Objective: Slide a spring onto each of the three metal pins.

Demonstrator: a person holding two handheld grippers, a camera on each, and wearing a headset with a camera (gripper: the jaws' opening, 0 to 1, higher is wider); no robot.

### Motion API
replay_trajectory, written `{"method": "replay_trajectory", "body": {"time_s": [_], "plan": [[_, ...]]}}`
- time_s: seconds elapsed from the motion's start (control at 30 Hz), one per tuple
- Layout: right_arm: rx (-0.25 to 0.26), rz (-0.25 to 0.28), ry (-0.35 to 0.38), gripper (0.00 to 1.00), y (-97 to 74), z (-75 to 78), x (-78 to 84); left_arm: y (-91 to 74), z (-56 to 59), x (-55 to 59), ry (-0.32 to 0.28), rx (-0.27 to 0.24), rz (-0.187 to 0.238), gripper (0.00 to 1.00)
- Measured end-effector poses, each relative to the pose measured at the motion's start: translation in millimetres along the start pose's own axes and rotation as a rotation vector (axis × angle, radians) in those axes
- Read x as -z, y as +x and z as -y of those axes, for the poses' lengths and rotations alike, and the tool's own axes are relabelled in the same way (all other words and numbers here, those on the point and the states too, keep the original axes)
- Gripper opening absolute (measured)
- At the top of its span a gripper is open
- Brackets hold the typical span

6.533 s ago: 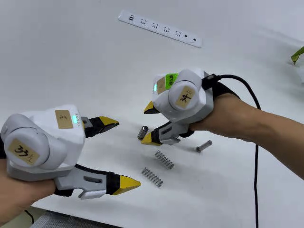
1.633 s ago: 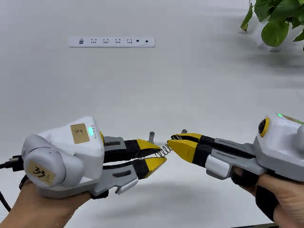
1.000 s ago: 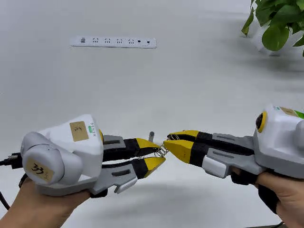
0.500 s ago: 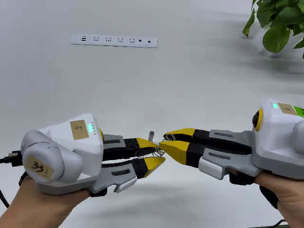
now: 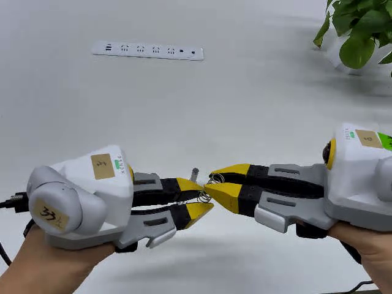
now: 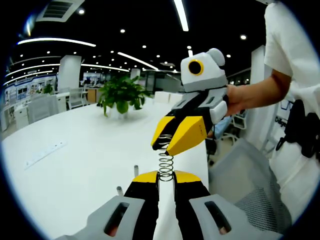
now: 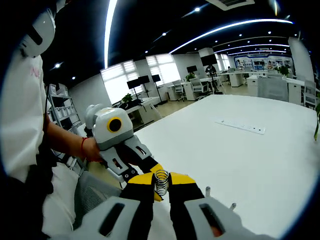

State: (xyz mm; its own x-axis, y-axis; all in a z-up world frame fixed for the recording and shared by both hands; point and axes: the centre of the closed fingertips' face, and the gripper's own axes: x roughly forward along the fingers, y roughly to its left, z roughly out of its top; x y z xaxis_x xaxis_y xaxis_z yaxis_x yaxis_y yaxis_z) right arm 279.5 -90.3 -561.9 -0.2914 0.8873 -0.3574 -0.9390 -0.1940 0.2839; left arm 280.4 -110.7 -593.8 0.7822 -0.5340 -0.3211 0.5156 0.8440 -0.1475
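Both grippers meet tip to tip above the white table [image 5: 257, 104]. My left gripper [image 5: 205, 199] is shut on a metal pin, which the coils of a spring [image 5: 204, 197] hide. My right gripper [image 5: 209, 182] is shut on the spring's other end. In the left gripper view the spring [image 6: 165, 162] rises straight from my left gripper [image 6: 166, 176] up into the right gripper [image 6: 162, 145]. In the right gripper view the spring [image 7: 161, 181] sits between the yellow tips of my right gripper [image 7: 161, 176]. Another pin [image 5: 195, 175] stands upright on the table behind the tips. Two pins [image 6: 135, 170] [image 6: 119, 190] stand there in the left gripper view.
A white power strip [image 5: 147, 50] lies at the far side of the table. A green plant [image 5: 361, 30] stands at the far right. A black cable [image 5: 9, 205] trails from the left gripper. The person's torso [image 6: 290, 75] is close on the right in the left gripper view.
The right gripper has moved left toward the left gripper over the last seconds, and the visible stretch of spring between the tips has shortened. The left gripper has held still.
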Motion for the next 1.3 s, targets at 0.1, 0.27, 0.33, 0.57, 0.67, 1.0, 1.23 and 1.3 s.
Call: {"method": "replay_trajectory", "body": {"time_s": [0.1,0.27,0.33,0.57,0.67,1.0,1.23,1.3], "plan": [[-0.012,-0.015,-0.019,0.12,0.0,-1.2,-0.3,-0.2,0.4,-0.3,0.002,0.002,0.004,0.1],[-0.046,-0.075,-0.068,0.18,-3.8,-1.7,-1.4,-0.4,1.2,-0.2,0.003,0.008,0.007,0.1],[-0.078,-0.133,-0.116,0.21,-7.6,-2.2,-0.6,-0.2,2.5,-0.7,0.004,0.014,0.01,0.1],[-0.213,-0.378,-0.364,0.29,-13.0,-1.1,0.3,0.3,5.4,-0.4,0.016,0.024,0.012,0.1],[-0.288,-0.474,-0.465,0.28,-11.3,-5.6,0.4,0.5,7.0,-0.5,0.022,0.028,0.012,0.1],[-0.475,-0.716,-0.673,0.23,0.6,-19.6,16.0,1.4,6.1,-0.6,0.028,0.024,0.017,0.1],[-0.516,-0.791,-0.738,0.19,-0.1,-15.2,24.8,1.5,4.9,-1.2,0.028,0.023,0.02,0.1],[-0.522,-0.791,-0.737,0.18,-0.3,-14.9,24.2,1.5,4.6,-1.1,0.028,0.023,0.02,0.1]]}}
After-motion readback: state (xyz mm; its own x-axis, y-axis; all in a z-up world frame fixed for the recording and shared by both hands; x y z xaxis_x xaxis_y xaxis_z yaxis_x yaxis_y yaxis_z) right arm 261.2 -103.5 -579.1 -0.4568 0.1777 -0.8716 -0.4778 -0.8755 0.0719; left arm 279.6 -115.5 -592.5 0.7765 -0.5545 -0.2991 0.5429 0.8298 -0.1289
